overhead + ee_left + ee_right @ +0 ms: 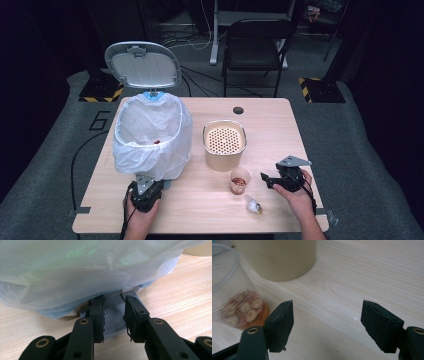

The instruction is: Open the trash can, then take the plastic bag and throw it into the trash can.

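A pedal bin lined with a white bag (pixel 150 135) stands at the table's left, its grey lid (pixel 142 65) raised. My left gripper (pixel 149 183) is at the bin's foot. In the left gripper view its jaws (pixel 114 300) stand slightly open over the grey ribbed pedal (pixel 113 315), under the hanging bag (pixel 87 270). A small clear cup (pixel 240 181) with food scraps sits in front of a beige canister (pixel 224 145). My right gripper (pixel 266 181) is open just right of the cup (pixel 234 300), holding nothing, with bare table between its jaws (pixel 329 306).
A crumpled wrapper (pixel 253 205) lies near the front edge, between cup and right hand. The canister (pixel 279 257) has a perforated top. The wooden table (pixel 200 210) has a cable hole at the back. A black chair (pixel 257 45) stands beyond.
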The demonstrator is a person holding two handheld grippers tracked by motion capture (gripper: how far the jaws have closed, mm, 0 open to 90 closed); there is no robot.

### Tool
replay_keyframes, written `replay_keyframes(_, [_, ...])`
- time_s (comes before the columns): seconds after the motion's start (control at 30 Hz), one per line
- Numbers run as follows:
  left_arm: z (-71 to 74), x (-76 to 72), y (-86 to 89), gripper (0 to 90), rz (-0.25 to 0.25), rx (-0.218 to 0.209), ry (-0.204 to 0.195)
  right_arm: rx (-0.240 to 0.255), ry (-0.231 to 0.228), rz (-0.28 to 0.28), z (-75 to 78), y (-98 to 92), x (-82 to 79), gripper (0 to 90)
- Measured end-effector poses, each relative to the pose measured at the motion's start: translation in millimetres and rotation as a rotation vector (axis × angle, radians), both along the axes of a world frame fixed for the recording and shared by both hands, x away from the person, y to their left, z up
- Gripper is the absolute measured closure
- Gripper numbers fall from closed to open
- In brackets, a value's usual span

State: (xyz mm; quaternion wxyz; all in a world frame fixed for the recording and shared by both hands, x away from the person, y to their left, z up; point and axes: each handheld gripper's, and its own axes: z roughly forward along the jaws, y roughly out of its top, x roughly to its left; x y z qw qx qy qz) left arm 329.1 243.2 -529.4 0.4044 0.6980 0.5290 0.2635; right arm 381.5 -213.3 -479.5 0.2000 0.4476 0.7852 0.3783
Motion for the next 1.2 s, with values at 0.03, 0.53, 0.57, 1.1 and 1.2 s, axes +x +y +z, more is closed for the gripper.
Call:
replay_keyframes(0.03, [-0.1, 0.0, -0.2, 69.1, 0.0, 0.0, -0.001, 0.0, 0.002, 0.006, 1.4, 0.4, -1.2, 26.6])
replay_keyframes(0.53, [-0.1, 0.0, -0.2, 69.1, 0.0, 0.0, 0.0, 0.016, 0.035, 0.121, 4.2, 1.8, -41.4, 27.3])
replay_keyframes(0.57, [0.0, 0.0, 0.0, 69.1, 0.0, 0.001, 0.0, 0.026, 0.038, 0.132, 2.5, 2.6, -44.3, 28.1])
replay_keyframes(1.1, [0.4, 0.2, 0.9, 69.2, -0.01, 0.001, 0.002, 0.023, 0.046, 0.274, -12.0, 22.8, -62.8, 37.9])
replay_keyframes(1.2, [0.1, 0.5, 1.0, 69.2, -0.011, 0.001, -0.003, 0.035, 0.042, 0.285, -10.9, 22.8, -63.6, 40.2])
